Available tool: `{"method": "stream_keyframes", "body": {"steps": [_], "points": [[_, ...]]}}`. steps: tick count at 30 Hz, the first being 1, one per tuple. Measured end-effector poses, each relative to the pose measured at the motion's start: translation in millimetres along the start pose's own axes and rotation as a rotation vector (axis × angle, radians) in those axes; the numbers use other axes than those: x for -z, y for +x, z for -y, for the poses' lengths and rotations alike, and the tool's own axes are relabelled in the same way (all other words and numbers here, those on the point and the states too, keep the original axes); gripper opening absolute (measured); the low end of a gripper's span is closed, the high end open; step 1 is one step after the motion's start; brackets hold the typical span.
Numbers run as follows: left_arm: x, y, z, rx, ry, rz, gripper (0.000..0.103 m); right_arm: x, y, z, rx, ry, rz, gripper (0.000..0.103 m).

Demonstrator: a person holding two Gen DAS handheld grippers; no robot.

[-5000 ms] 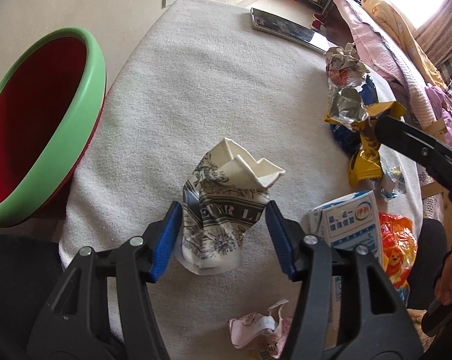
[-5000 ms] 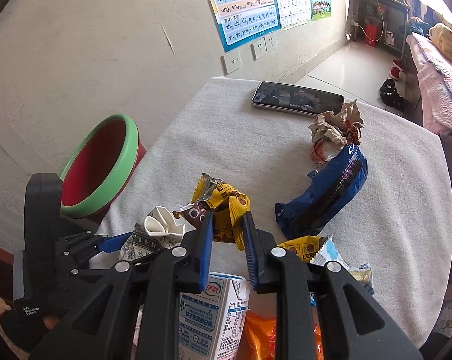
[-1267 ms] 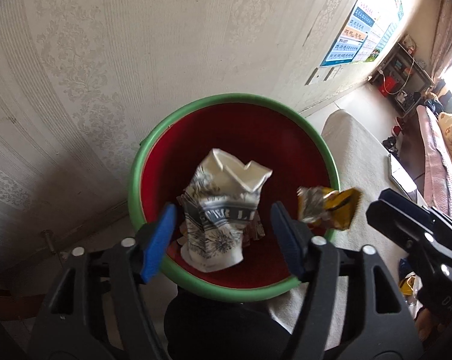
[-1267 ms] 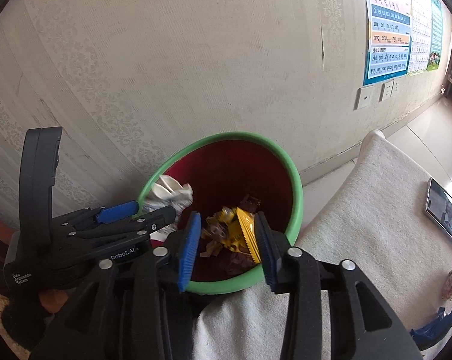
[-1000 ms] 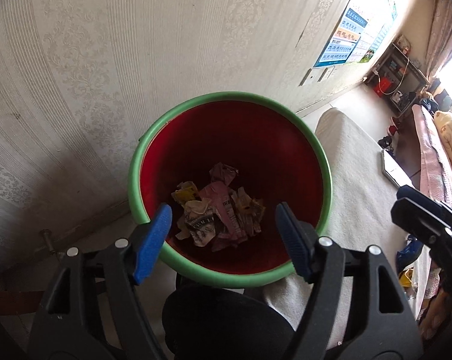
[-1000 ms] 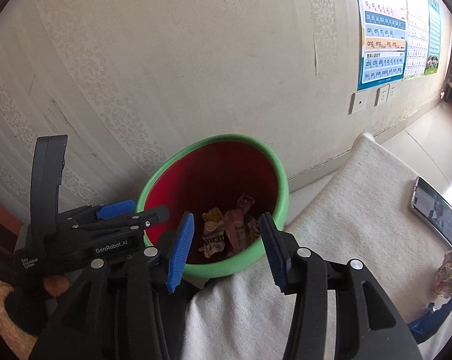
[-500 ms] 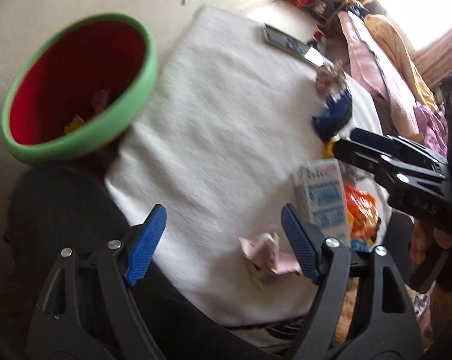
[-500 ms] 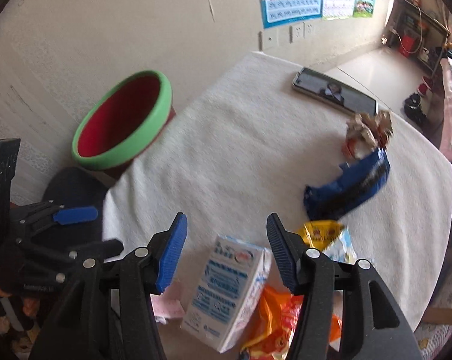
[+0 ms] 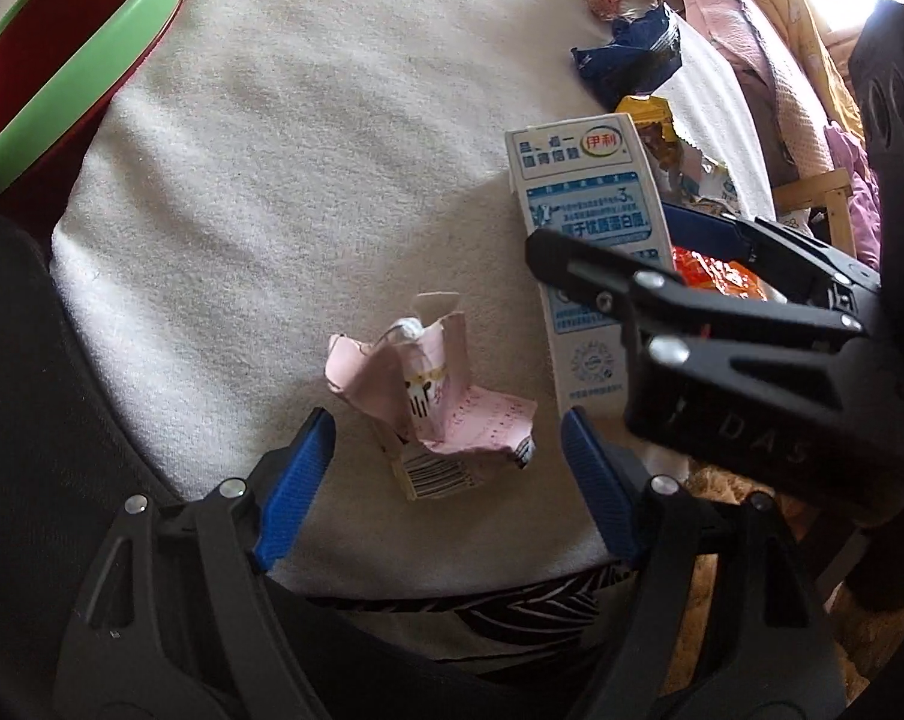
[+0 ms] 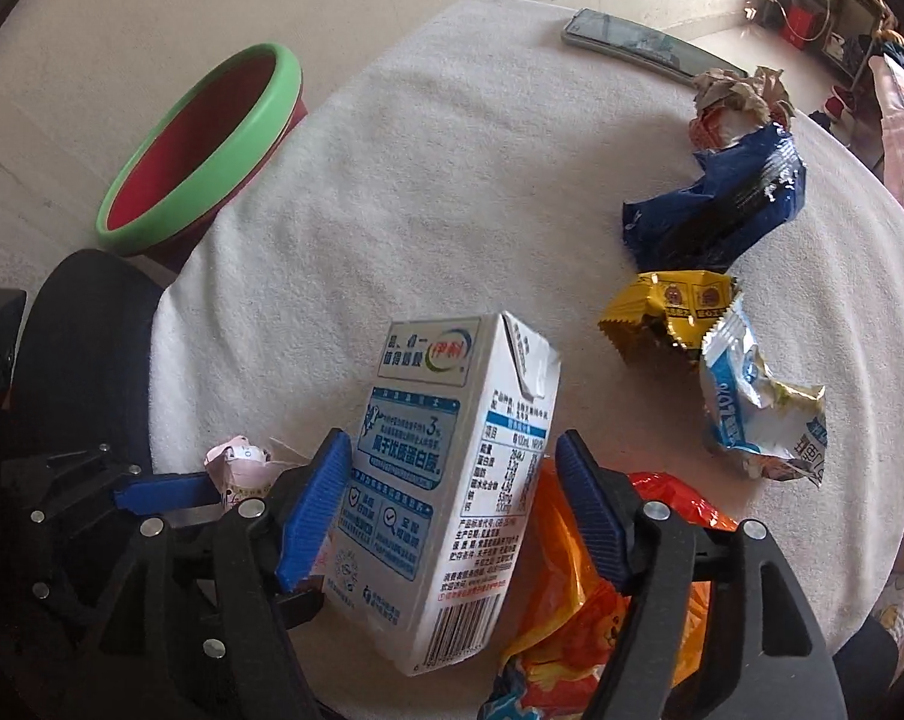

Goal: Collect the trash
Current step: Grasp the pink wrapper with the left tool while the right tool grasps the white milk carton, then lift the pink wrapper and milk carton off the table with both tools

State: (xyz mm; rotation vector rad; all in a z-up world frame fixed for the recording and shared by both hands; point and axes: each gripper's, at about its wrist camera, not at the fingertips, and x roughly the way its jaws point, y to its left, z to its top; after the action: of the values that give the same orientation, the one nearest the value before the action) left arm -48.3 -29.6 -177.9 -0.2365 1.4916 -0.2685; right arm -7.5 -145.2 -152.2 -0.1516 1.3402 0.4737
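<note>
A crumpled pink carton (image 9: 428, 396) lies on the white-clothed table (image 9: 332, 150), just ahead of and between the blue pads of my left gripper (image 9: 446, 480). That gripper is open and does not touch it. A white and blue milk carton (image 10: 446, 480) stands between the fingers of my right gripper (image 10: 452, 498). Its jaws are opening, and a gap shows at the right pad. The same milk carton (image 9: 583, 204) and the right gripper (image 9: 631, 246) also show in the left wrist view. The green-rimmed red bin (image 10: 212, 138) stands off the table's left edge.
More trash lies to the right: an orange bag (image 10: 571, 588), a white and blue packet (image 10: 751, 414), a yellow wrapper (image 10: 667, 312), a dark blue wrapper (image 10: 721, 198) and crumpled paper (image 10: 733, 102). A phone (image 10: 631, 39) rests at the far edge. A dark chair (image 10: 80, 360) sits below the bin.
The paper cup and yellow wrapper dropped into the bin. Both grippers swung from the bin back to the table and came down over the pink carton and milk carton; the right jaws widened.
</note>
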Motion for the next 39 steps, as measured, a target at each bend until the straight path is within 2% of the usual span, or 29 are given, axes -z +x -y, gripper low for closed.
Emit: {"method": "stream_keyframes", "body": {"steps": [2,4,9,13,15,16,19,24,26,32,33,39], "points": [[-0.8,1.7,-1.6,0.006,-0.007,0.0,0.075,1.5,4.5,-4.9,-0.002,-0.026,-0.006,0.069],[-3.1,2.8,-3.5,0.011,-0.012,0.0,0.07,1.8,5.7,-3.3,-0.004,-0.021,0.003,0.061],[-5.1,3.0,-11.7,0.041,-0.049,0.003,0.055,-11.6,-10.0,19.2,0.013,0.037,0.085,0.061],[-12.0,1.9,-9.7,0.03,-0.033,0.028,0.046,-29.6,-22.0,38.2,0.016,0.096,0.139,0.061],[-17.9,2.5,-7.2,0.036,-0.02,0.04,0.035,-36.8,-25.7,41.3,0.015,0.104,0.161,0.061],[-21.5,1.7,-7.5,0.041,-0.018,0.051,0.035,-39.6,-27.5,41.6,0.013,0.105,0.17,0.061],[-32.6,-3.2,-10.0,0.022,-0.013,0.107,0.035,-45.9,-29.9,41.2,0.011,0.101,0.188,0.061],[-41.8,-14.6,-14.0,-0.068,0.02,0.182,0.035,-48.8,-21.6,40.7,0.014,0.104,0.175,0.061],[-44.4,-15.1,-12.5,-0.08,0.019,0.184,0.036,-47.8,-17.2,41.1,0.016,0.107,0.159,0.061],[-33.5,-21.2,-3.1,-0.086,0.044,0.192,0.057,-42.2,-15.9,42.0,0.026,0.119,0.147,0.064],[-32.0,-18.8,-1.1,-0.085,0.045,0.187,0.058,-41.1,-15.9,41.7,0.03,0.121,0.146,0.067],[-28.0,-6.3,6.4,-0.122,0.063,0.163,0.063,-35.1,-12.1,39.2,0.035,0.118,0.132,0.068]]}}
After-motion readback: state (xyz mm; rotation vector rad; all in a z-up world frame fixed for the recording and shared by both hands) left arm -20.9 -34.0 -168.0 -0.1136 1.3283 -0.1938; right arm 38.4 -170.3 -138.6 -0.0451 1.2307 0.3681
